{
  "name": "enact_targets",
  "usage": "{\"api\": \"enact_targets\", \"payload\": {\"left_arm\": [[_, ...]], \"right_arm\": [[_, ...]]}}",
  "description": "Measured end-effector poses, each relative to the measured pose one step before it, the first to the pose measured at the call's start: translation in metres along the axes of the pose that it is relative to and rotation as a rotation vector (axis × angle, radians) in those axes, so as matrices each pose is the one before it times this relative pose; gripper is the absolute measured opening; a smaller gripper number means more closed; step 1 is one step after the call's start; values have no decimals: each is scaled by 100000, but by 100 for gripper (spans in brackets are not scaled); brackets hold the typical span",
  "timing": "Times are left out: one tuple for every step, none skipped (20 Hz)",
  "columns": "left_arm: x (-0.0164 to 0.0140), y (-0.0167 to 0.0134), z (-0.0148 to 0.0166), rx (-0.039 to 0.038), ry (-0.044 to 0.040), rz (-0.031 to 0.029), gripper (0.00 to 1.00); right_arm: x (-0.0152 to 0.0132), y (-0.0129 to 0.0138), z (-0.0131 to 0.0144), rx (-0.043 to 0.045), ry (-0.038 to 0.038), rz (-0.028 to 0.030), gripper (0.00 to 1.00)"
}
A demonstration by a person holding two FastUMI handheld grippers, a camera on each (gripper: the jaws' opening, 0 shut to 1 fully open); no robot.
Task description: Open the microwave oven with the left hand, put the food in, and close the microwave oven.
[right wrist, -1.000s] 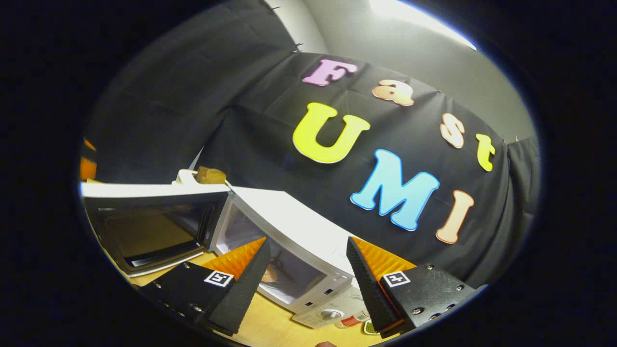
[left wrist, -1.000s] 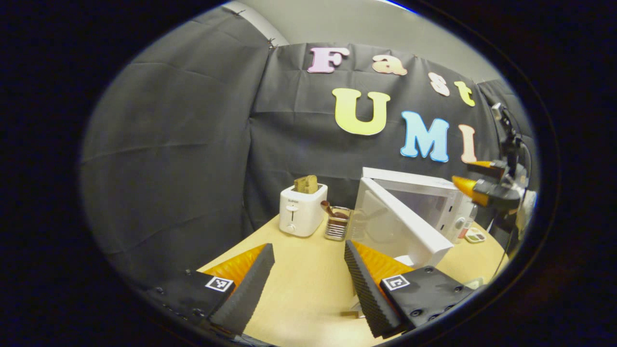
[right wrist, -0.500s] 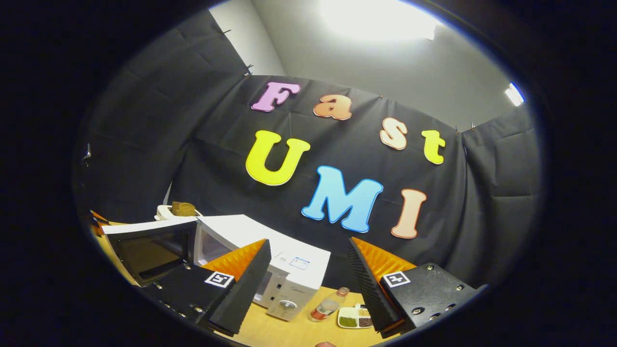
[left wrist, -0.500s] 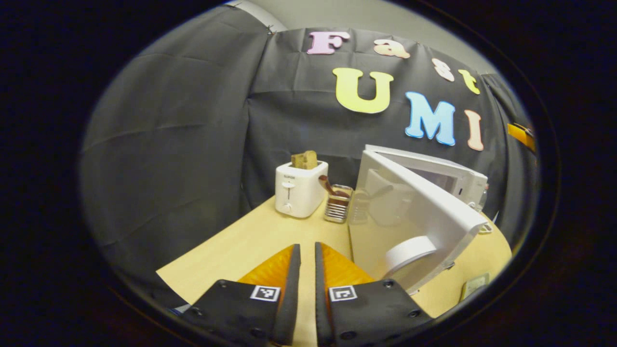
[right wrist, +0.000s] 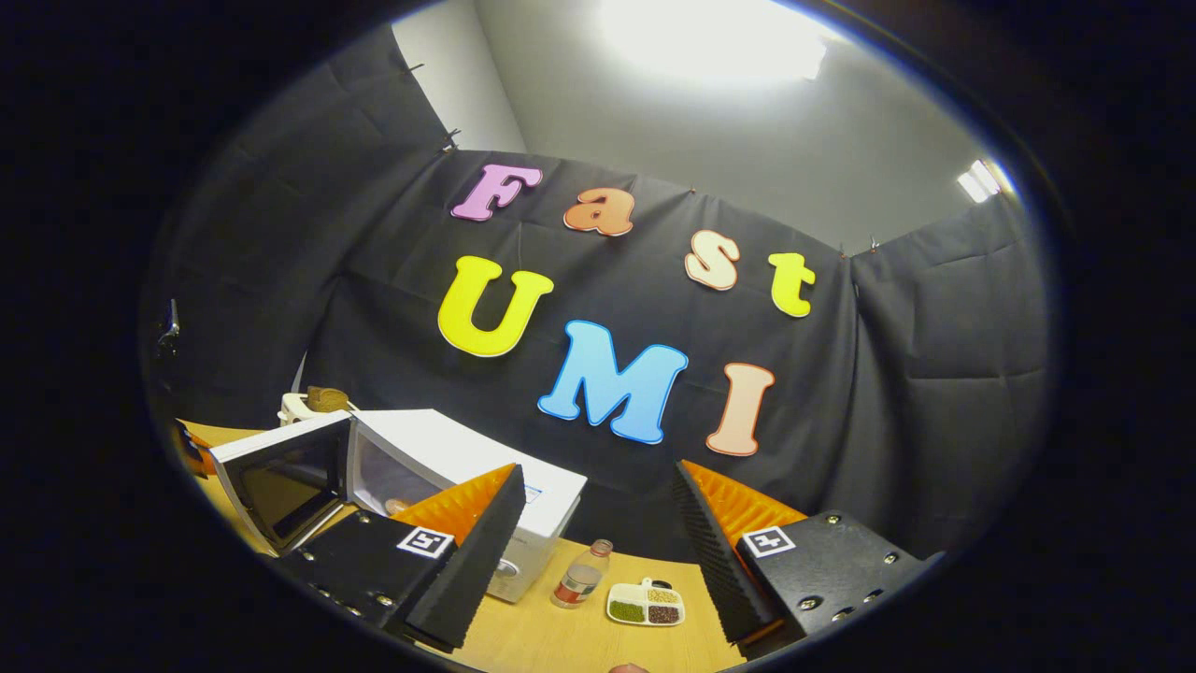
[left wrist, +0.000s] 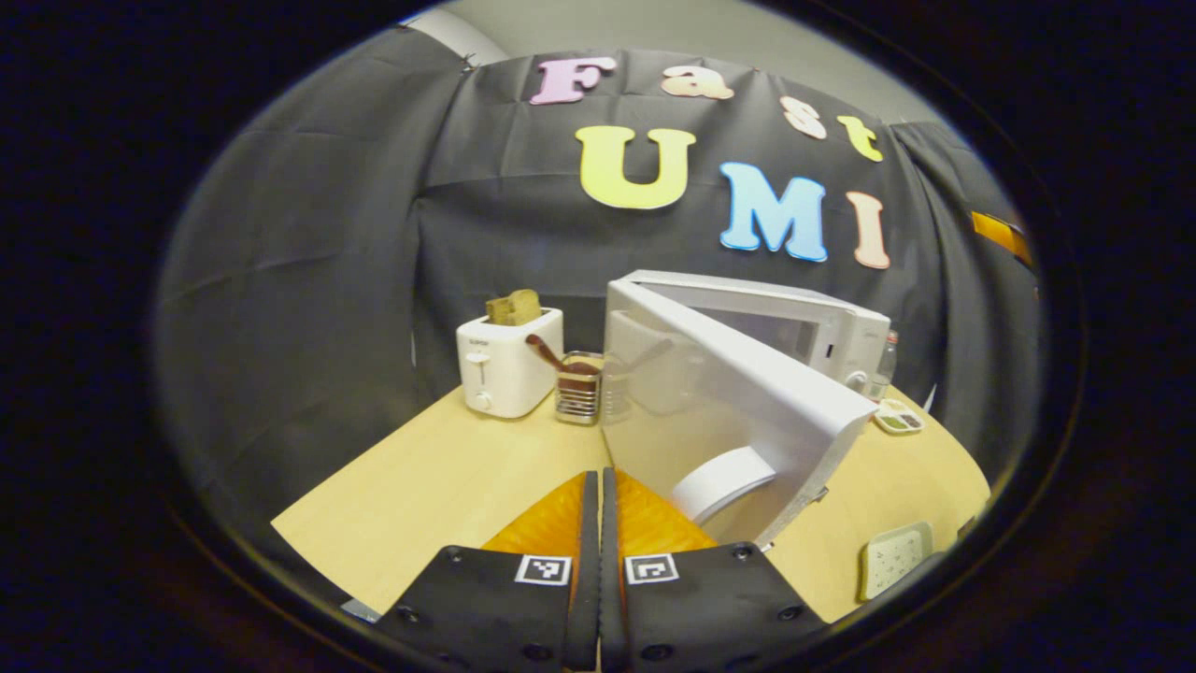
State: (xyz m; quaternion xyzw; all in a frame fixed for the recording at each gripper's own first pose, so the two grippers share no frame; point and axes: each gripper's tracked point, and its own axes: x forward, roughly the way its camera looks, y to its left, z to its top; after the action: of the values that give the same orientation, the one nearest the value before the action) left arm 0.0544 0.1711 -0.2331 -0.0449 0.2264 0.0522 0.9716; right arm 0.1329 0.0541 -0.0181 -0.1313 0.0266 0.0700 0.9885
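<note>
— Where is the door (left wrist: 747, 393) now?

— It stands half open on the microwave (left wrist: 804, 322), swung toward me, just ahead and right of my left gripper (left wrist: 599, 523), which is clenched on nothing.

— And the right gripper (right wrist: 598, 542)?

— Spread wide, empty, farther off. My left is nearer, so I judge it should push the door shut.

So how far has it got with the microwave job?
The microwave door hangs partly open, and something pale lies inside, probably the food. The left claw is shut and empty, in front of the door, likely about to push it. The right claw is open and holds nothing. Closing the door remains.
</note>
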Motion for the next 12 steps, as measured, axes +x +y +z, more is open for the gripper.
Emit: {"api": "enact_targets", "payload": {"left_arm": [[174, -1451, 321, 1045, -497, -2778, 7], [114, -1340, 178, 1387, -108, -2333, 7], [230, -1452, -85, 1638, -51, -2398, 7], [305, -1367, 254, 1587, 45, -2368, 7], [261, -1234, 136, 1474, -159, -2453, 7], [441, -1129, 343, 1406, -213, -2351, 7], [486, -987, 328, 1240, -181, -2299, 7], [505, -911, 299, 1018, 17, -2207, 7], [637, -792, 372, 875, 136, -2110, 7], [641, -848, 63, 614, -68, -1971, 7], [685, -742, 176, 280, 104, -1868, 7], [763, -648, 369, 325, -238, -1943, 7]], "right_arm": [[-569, -675, -441, -261, 886, -901, 96], [-597, -704, -251, 15, 907, -1094, 96], [-499, -705, -232, 245, 844, -1369, 96], [-405, -902, -295, 281, 696, -1698, 97], [-522, -888, -284, 270, 775, -1877, 97], [-608, -863, -546, 210, 1109, -1743, 96], [-551, -862, -478, 199, 1108, -1709, 96], [-516, -753, -278, 210, 1021, -1890, 96], [-492, -752, -211, 144, 820, -1831, 96], [-377, -842, -292, -7, 752, -1808, 96], [-472, -875, -340, -234, 1005, -1907, 96], [-611, -719, -307, -269, 789, -1861, 96]]}}
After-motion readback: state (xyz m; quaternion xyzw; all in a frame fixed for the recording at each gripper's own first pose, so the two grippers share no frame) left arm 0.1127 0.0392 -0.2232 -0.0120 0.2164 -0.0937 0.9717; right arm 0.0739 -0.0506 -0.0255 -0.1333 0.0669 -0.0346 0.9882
